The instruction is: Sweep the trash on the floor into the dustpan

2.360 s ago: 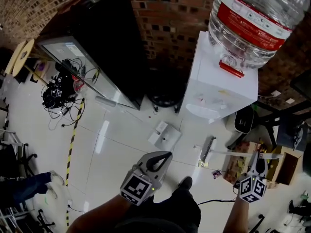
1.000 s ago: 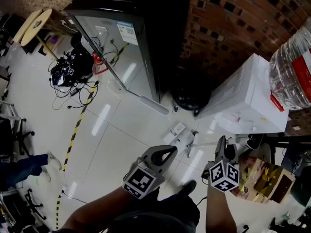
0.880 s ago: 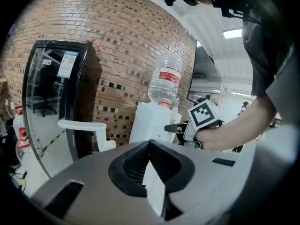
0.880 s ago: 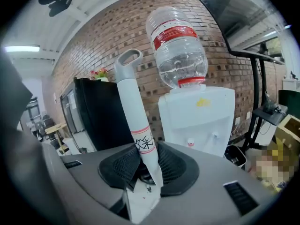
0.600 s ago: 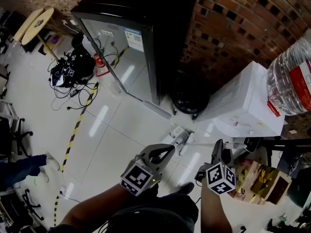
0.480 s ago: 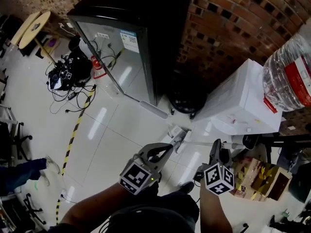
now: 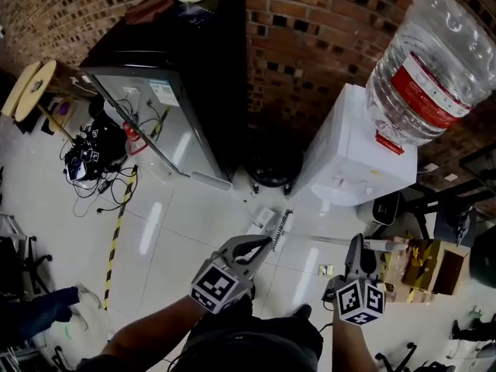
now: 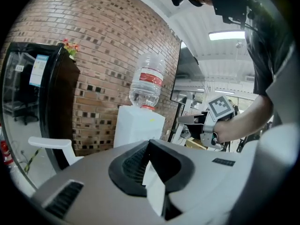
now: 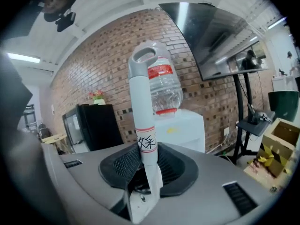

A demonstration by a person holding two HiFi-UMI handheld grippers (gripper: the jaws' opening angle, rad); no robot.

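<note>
In the head view a white dustpan lies on the pale floor just past my left gripper. That gripper is shut on the dustpan's white handle. The broom's brush rests beside the dustpan. Its white handle runs right to my right gripper, which is shut on it. In the right gripper view the handle rises from the jaws, with red stripes, a label and a grey loop on top. A small scrap of trash lies on the floor between the grippers.
A black glass-door fridge and a white water dispenser with a big bottle stand against the brick wall, a dark round bin between them. Tangled cables and striped tape lie left; a cardboard box right.
My right gripper has swung the broom left, so the brush now lies beside the dustpan instead of to its right. The left gripper keeps its hold near the dustpan.
</note>
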